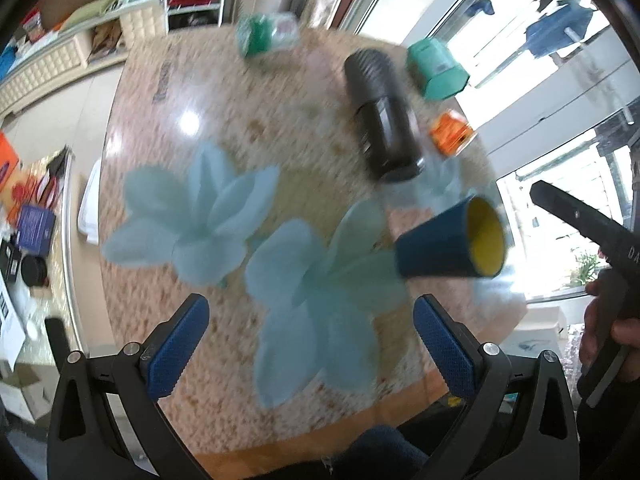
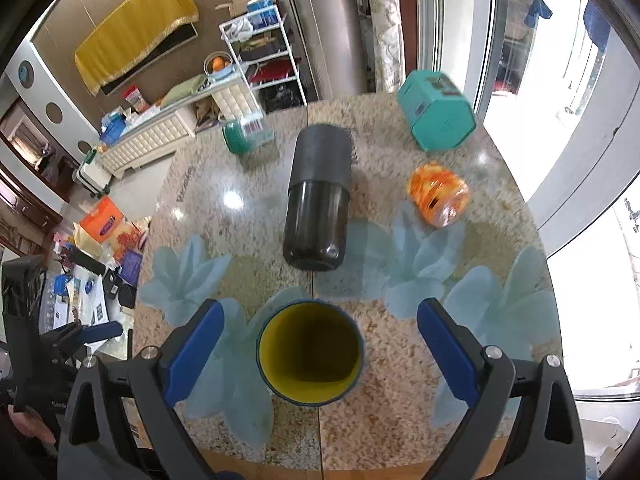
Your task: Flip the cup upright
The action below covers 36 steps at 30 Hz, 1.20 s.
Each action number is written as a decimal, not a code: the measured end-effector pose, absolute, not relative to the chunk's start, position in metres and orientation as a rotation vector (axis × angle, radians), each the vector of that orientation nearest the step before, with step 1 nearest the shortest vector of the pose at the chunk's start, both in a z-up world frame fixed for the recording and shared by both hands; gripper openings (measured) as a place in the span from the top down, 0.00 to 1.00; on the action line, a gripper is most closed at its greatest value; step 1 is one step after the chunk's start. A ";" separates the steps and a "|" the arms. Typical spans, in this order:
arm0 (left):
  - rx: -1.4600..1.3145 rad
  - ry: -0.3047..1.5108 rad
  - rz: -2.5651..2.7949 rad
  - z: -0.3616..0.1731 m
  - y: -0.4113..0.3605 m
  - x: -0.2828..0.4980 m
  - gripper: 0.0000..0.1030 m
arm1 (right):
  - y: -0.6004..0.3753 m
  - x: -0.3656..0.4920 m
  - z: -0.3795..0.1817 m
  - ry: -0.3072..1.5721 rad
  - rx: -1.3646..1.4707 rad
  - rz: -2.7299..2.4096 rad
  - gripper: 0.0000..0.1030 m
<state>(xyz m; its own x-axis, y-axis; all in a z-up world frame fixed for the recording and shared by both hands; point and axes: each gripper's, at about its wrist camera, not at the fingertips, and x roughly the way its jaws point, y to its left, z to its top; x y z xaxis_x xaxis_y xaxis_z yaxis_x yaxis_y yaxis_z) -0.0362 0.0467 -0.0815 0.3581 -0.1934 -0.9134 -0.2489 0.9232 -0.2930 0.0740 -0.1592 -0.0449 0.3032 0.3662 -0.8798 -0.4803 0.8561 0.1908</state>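
A dark blue cup with a yellow inside stands on the speckled stone table, its mouth facing my right wrist camera. My right gripper is open, with one blue pad on each side of the cup and clear of it. In the left wrist view the same cup appears at the right, its mouth turned right. My left gripper is open and empty above the table, left of the cup. The right tool's handle shows at the right edge.
A black cylinder lies on its side beyond the cup. A teal box, an orange packet and a green container lie farther back. Shelves and clutter stand beyond the table's left edge.
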 end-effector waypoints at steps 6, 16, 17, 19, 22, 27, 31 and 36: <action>-0.409 1.111 0.040 -0.046 0.036 -0.020 0.00 | -0.171 0.083 -0.023 1.081 -0.091 0.614 0.03; -0.386 1.021 0.118 -0.005 -0.002 -0.011 0.00 | -0.190 0.100 -0.013 1.039 -0.051 0.720 0.00; -0.382 1.018 0.123 -0.004 -0.007 -0.011 0.00 | -0.194 0.099 -0.011 1.036 -0.047 0.728 0.00; -0.370 1.019 0.136 -0.001 -0.015 -0.010 0.00 | -0.199 0.099 -0.009 1.023 -0.043 0.744 0.00; -0.373 1.013 0.155 0.001 -0.026 -0.012 0.00 | -0.208 0.098 -0.013 1.026 -0.045 0.772 0.00; -0.361 1.009 0.186 0.001 -0.046 -0.015 0.00 | -0.219 0.095 -0.014 1.035 -0.053 0.806 0.00; -0.361 1.012 0.194 0.000 -0.057 -0.018 0.00 | -0.224 0.091 -0.017 1.050 -0.056 0.813 0.00; -0.353 1.009 0.191 0.000 -0.065 -0.019 0.00 | -0.230 0.086 -0.017 1.055 -0.061 0.822 0.00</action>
